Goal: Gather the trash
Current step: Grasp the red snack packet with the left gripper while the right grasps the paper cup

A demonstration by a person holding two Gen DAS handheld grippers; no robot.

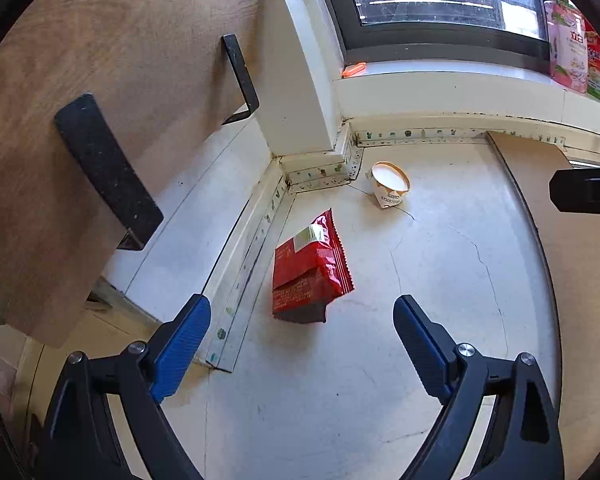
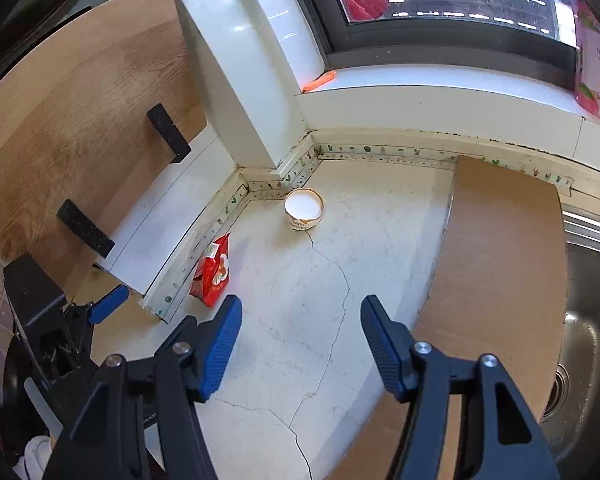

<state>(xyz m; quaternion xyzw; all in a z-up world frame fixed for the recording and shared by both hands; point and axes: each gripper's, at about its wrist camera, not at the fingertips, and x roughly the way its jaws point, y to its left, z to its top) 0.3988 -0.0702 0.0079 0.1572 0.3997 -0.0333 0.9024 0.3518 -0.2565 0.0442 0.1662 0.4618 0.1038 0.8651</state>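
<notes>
Blue-padded, our left gripper [image 1: 302,316] stands with its jaws spread wide and nothing between them, above the cracked white stone counter [image 1: 440,280]. Our right gripper [image 2: 301,320] is likewise parted and empty, though less widely.

We take the window-side corner of the counter [image 1: 288,184] as our landmark. Out from that corner, along the left-hand wall strip, lies the crumpled red foil snack packet [image 1: 310,268]. Seen from the left wrist, it sits just ahead of the fingertips, centred a little left of the gap between them. Its long axis runs from the corner toward us, roughly in line with the way the gripper points, so the jaws would close across its narrow width.

Just right of the same corner stands the small white paper cup [image 1: 390,184], tipped with its mouth toward us, well beyond the packet.

From the right wrist, the packet [image 2: 212,274] lies off to the left, outside the left finger, while the cup [image 2: 304,208] is straight ahead but farther off.

We judge the left hand is nearer the packet and better aligned; the right suits the cup.
</notes>
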